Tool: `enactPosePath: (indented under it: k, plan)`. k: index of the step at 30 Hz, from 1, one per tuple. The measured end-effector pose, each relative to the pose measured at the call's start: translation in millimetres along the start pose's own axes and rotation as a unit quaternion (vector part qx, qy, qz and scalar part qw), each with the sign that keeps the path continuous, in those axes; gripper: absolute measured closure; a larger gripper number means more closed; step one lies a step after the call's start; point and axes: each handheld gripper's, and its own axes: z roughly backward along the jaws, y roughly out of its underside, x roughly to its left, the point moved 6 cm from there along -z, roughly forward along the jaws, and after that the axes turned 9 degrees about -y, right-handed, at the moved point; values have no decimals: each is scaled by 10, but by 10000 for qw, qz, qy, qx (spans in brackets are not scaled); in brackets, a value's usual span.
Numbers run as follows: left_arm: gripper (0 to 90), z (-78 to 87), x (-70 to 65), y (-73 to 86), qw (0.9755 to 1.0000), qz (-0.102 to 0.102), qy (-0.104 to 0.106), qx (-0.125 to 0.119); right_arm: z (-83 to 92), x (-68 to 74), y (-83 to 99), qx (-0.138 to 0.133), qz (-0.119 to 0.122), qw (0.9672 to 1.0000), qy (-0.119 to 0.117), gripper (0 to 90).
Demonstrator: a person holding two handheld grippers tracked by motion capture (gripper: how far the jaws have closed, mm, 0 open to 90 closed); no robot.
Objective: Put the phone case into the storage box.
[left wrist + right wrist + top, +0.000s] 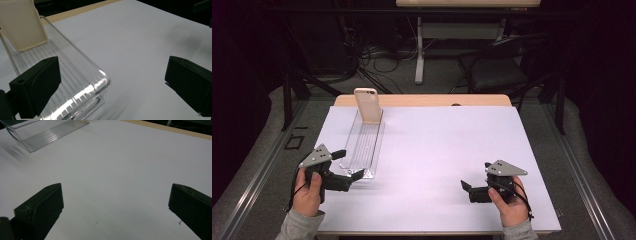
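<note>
A long clear ribbed tray (362,142) lies on the left of the white sheet. A cream flat case (367,105) stands leaning at its far end. My left gripper (349,165) is open at the tray's near end, one jaw on each side of the near right corner. In the left gripper view the tray (75,72) runs past the left jaw, the cream case (21,25) shows at the top left, and the left gripper (113,75) holds nothing. My right gripper (476,175) is open low over bare sheet at the front right. In its own view the right gripper (115,205) is empty.
The white sheet (437,145) covers most of the wooden table (422,100). The tray's near end (47,132) appears at the top left of the right gripper view. Beyond the table are a dark chair (499,70), a desk leg (419,50) and floor cables (372,65).
</note>
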Motion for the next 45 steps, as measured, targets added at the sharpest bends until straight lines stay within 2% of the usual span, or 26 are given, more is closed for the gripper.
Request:
enactPosePath:
  k: [13, 24, 31, 45]
  plan:
    - [6, 80, 5, 145, 10000, 25, -38, -17, 73, -33, 92, 2, -33, 10000, 61, 0]
    - [6, 82, 25, 271, 9999, 64, -110, -71, 68, -39, 216, 29, -41, 9999, 111, 0]
    - [6, 109, 24, 315, 9998, 83, -125, -149, 62, -40, 223, 2, -31, 9999, 112, 0]
    - [6, 120, 75, 429, 9996, 180, -179, -135, 47, -63, 266, -1, -60, 9999, 123, 0]
